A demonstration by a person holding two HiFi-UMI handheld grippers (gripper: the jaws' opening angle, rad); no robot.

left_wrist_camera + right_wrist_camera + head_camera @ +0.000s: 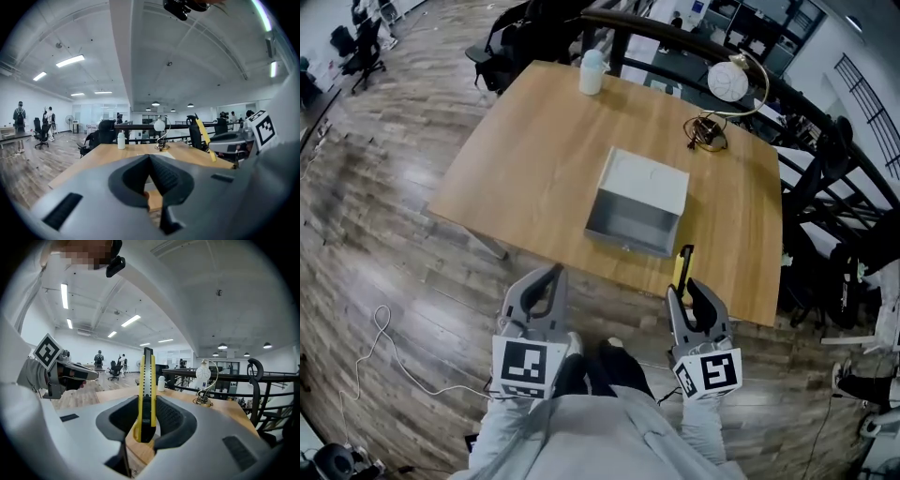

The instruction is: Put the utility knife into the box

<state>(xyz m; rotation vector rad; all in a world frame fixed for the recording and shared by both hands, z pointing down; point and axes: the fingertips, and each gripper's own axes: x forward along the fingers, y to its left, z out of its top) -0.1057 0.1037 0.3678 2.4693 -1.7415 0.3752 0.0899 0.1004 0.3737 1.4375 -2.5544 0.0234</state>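
Knife (682, 264) is clamped in the right gripper (686, 291), just short of the box (630, 246) at its near right corner and clear of it, with the yellow body pointing toward the box. In the head view only the knife's far half shows; the rest is buried between the jaws. The right gripper view fills that in: both jaws press on the sides of the knife (146, 390), its butt lies deep between them and its tip stands clear beyond. That view hides the box wholly behind gripper and knife, and whether the blade is out cannot be told. The left gripper (546, 281) hangs to the near left of the box, short of the table (525, 169) edge. Its own view shows its jaws closed tip to tip on nothing. That view also catches the knife (205, 137) as a thin yellow strip, with its lower end cut off by the right gripper (234, 141). Beyond the box stand a bottle (592, 71) and a lamp (729, 82), both small in the gripper views. The box's floor is partly hidden by its near wall
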